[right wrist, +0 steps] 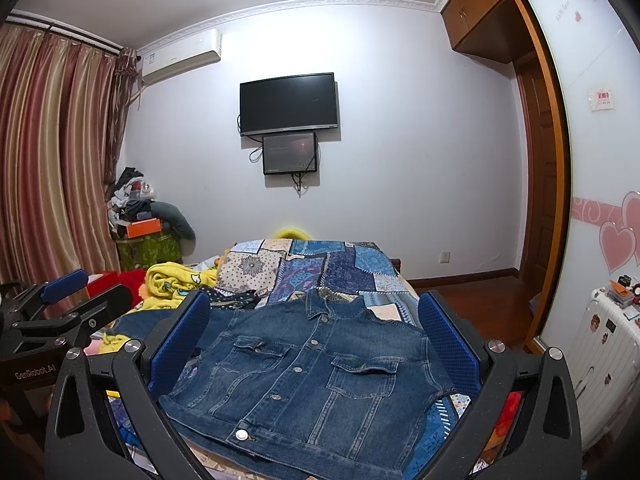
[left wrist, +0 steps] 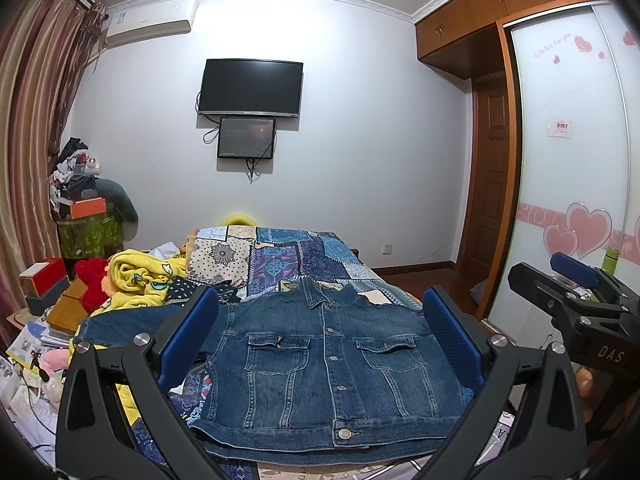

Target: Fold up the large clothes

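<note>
A blue denim jacket (left wrist: 320,364) lies buttoned and face up on the patchwork bedspread (left wrist: 288,260), collar toward the far wall. One sleeve (left wrist: 128,326) stretches out to the left. My left gripper (left wrist: 320,340) is open and empty, held above the jacket's near part. My right gripper (right wrist: 316,344) is also open and empty, above the same jacket (right wrist: 312,380). The right gripper also shows at the right edge of the left wrist view (left wrist: 576,280), and the left gripper at the left edge of the right wrist view (right wrist: 68,292).
A yellow printed blanket (left wrist: 140,280) and a red plush toy (left wrist: 90,280) lie left of the jacket. Boxes and papers (left wrist: 44,304) clutter the floor at left. A white suitcase (right wrist: 604,356) stands at right by the wardrobe's sliding door (right wrist: 592,160). A TV (left wrist: 250,86) hangs on the far wall.
</note>
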Available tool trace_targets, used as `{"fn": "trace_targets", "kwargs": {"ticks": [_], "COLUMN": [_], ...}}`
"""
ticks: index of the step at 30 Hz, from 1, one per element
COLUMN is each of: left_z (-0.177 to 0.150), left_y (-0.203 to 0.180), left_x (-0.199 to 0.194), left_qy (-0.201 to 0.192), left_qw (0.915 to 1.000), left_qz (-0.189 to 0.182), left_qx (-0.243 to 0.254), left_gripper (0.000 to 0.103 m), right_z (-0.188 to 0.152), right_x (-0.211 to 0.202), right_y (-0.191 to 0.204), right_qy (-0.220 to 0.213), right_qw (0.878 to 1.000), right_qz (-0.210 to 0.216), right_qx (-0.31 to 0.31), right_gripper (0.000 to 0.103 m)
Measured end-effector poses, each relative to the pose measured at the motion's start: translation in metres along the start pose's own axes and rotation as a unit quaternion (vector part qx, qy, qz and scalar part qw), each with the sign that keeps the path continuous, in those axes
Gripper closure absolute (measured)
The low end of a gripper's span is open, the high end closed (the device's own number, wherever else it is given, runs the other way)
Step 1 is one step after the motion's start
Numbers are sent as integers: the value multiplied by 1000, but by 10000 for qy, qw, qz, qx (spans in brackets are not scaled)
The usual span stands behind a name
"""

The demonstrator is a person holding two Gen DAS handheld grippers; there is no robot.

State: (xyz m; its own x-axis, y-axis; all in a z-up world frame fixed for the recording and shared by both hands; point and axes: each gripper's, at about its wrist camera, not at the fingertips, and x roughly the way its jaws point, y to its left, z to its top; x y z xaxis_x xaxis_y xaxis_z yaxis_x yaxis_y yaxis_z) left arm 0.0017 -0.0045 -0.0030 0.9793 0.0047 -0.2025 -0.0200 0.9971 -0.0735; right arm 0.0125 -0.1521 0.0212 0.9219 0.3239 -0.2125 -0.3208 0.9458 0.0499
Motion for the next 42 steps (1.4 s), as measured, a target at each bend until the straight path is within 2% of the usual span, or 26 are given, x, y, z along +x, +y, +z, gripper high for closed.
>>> {"fn": "trace_targets", "kwargs": {"ticks": [42], "left_z": [0], "left_y": [-2], "left_x": [3], "left_qy": [18], "left_qw": [10000], "left_qz": [-39], "left_qx": [23], "left_gripper": [0], "right_z": [-4], "right_x": [10], "right_y": [6], "right_qy": [97], "right_qw": [10000], "right_qz": [-1], "right_qx": [-20], "right_gripper": [0]}}
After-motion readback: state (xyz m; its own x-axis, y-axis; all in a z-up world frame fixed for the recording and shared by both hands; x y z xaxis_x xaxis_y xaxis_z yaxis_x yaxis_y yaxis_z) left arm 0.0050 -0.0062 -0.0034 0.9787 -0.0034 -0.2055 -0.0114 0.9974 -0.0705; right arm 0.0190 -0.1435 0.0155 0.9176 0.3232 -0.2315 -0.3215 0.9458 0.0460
